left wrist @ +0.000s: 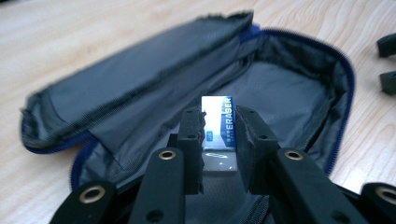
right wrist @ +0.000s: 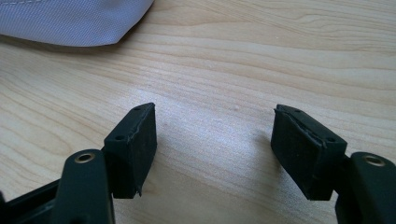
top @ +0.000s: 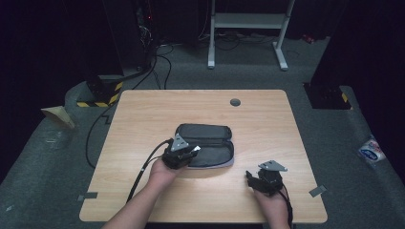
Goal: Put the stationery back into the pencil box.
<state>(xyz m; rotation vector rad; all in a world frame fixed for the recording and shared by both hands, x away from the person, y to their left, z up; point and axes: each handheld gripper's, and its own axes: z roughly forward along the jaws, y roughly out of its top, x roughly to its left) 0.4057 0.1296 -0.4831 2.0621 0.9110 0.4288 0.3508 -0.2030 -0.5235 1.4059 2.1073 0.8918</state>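
The left gripper (left wrist: 218, 140) holds an eraser (left wrist: 217, 123) between its two jaws, which are closed tight on both sides of it. The eraser is white, with a blue sleeve that carries the word ERASER. It hangs over the open pencil case (left wrist: 289, 93), above the grey lining of the lower half. The case lies in the middle of the table (top: 143, 114), with its lid folded back to the far side.

The right gripper (right wrist: 215, 149) waits above bare wood, well apart from the case, and its jaws are wide with nothing between them. A corner of the case's grey outside (right wrist: 79, 21) shows at the top of its view.

The step in hand seems to be to put the eraser into the case. To do it well, I think the hand should lower the eraser until it almost touches the lining, away from the zipper edge, and only then let the jaws part. If it is released from high up, it may bounce out or land on the zipper. The free gripper could press the near edge of the case if the fabric starts to slide.
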